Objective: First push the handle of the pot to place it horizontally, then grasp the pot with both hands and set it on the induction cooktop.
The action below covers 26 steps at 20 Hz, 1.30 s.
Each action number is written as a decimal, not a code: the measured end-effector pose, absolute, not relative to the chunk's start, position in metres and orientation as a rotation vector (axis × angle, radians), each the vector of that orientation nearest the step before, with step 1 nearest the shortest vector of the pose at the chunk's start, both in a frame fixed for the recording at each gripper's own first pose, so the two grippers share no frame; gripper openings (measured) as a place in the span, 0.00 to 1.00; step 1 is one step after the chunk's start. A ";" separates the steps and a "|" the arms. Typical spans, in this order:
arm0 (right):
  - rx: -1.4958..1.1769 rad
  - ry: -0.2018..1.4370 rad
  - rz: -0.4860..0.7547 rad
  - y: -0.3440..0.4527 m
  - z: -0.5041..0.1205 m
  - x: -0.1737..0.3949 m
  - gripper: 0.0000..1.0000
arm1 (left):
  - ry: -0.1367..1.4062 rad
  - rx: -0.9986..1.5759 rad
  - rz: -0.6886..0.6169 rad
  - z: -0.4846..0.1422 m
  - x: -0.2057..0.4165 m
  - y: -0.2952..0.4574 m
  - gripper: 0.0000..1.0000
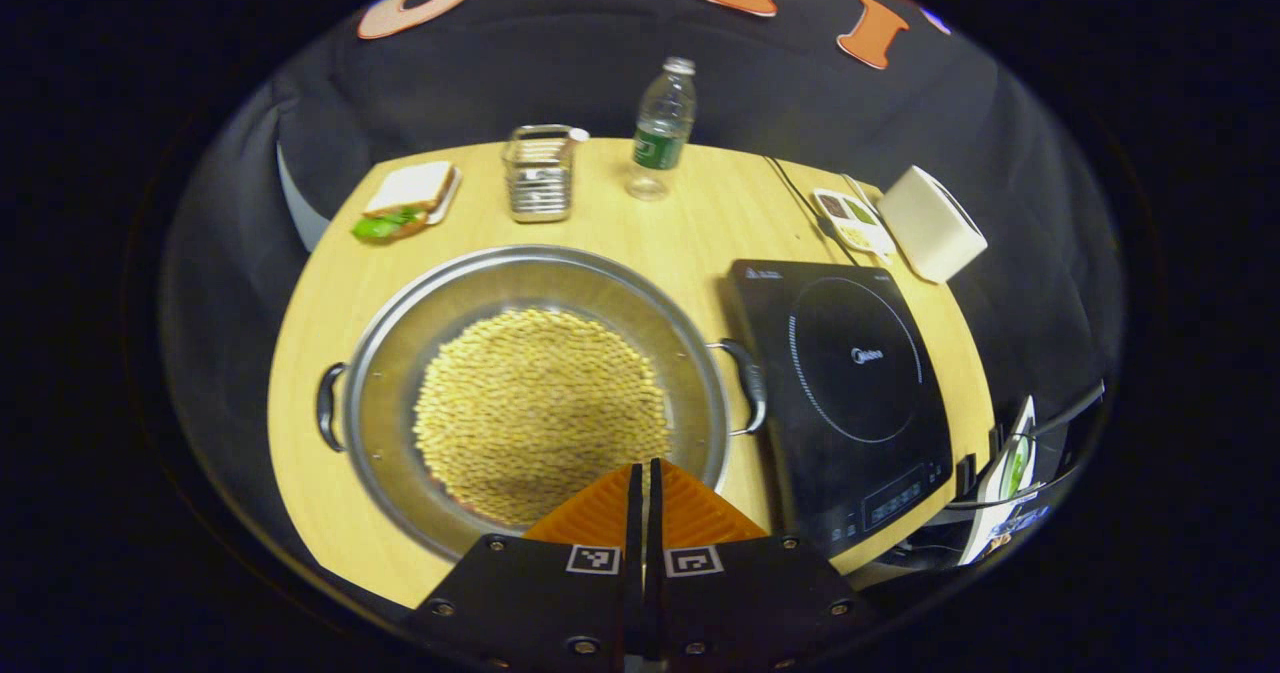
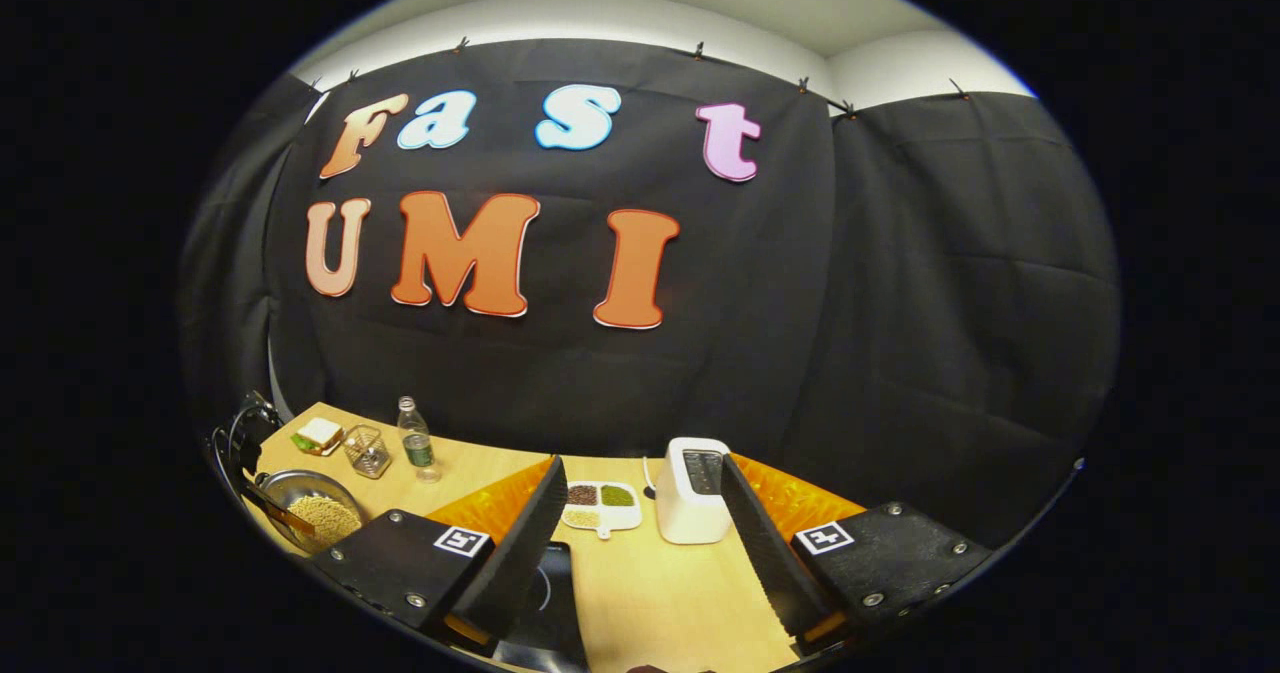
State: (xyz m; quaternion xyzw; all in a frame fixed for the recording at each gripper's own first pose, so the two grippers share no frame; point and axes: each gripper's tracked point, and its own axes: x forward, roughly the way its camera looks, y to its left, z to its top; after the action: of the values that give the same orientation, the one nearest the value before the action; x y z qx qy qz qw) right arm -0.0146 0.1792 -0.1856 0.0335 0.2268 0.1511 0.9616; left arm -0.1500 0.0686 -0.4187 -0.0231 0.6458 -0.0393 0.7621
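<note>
Steel pot [image 1: 540, 393] lay just beyond our pinched-together left gripper [image 1: 643, 473], handles already left-right; right gripper [image 2: 640, 513] gaped wide, farther off

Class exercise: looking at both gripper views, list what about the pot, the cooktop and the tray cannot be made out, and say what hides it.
- Pot, left gripper view: near rim hidden behind the left gripper and its closed fingers.
- Induction cooktop, right gripper view: mostly covered by the right gripper's open fingers and cut off by the lower edge.
- Divided tray, right gripper view: contents too small to identify.
</note>
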 end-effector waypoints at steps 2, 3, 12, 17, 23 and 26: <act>0.072 0.482 0.361 0.210 -0.191 -0.017 0.95 | 1.377 -0.028 -0.023 -0.411 -0.151 0.102 0.02; 0.075 0.495 0.388 0.226 -0.194 -0.020 0.96 | 1.361 -0.005 0.011 -0.407 -0.150 0.121 0.02; 0.067 0.663 0.626 0.375 -0.234 -0.075 0.96 | 1.309 0.006 0.174 -0.384 -0.157 0.237 0.13; 0.020 0.794 0.751 0.459 -0.269 -0.134 0.96 | 1.294 0.001 0.133 -0.386 -0.156 0.264 0.53; -0.026 0.993 0.837 0.521 -0.311 -0.189 0.95 | 1.246 -0.042 0.078 -0.396 -0.135 0.274 0.82; -0.054 1.084 0.839 0.539 -0.339 -0.208 0.95 | 1.243 -0.068 0.044 -0.408 -0.124 0.271 0.82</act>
State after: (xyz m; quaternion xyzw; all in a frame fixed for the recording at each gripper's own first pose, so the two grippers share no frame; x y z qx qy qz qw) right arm -0.2075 0.5390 -0.3392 -0.0249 0.5006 0.3875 0.7737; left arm -0.1240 0.2709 -0.4079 -0.0320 0.5821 0.0205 0.8122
